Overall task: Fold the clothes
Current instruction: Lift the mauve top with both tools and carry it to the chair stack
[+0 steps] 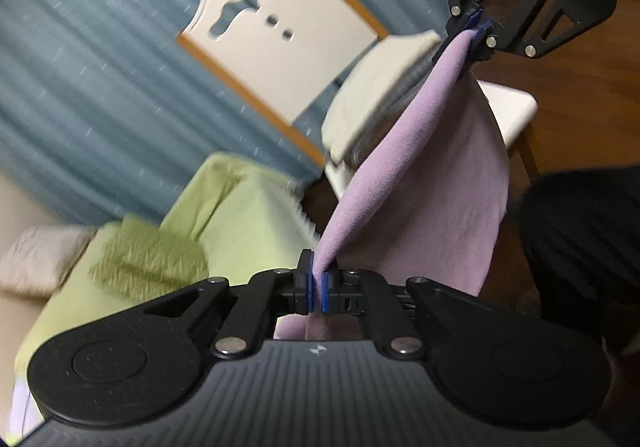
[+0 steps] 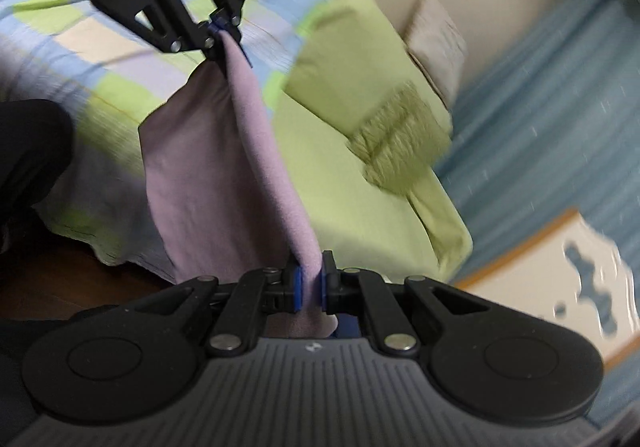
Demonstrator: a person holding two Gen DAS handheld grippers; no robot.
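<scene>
Left gripper [image 1: 319, 289], right gripper [image 2: 311, 289] pinch lilac cloth [image 1: 420, 183] aloft, facing.

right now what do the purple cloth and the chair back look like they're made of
Purple cloth: a soft knit or fleece-like fabric, matte; it drapes in smooth folds between the left tool and right tool, and its face looks finely napped. Chair back: probably painted wood, smooth white with a bare wood-toned edge and cut-out holes.

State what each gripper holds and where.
Both pinch the purple cloth along its top edge: left gripper at one end, right gripper at the other.
</scene>
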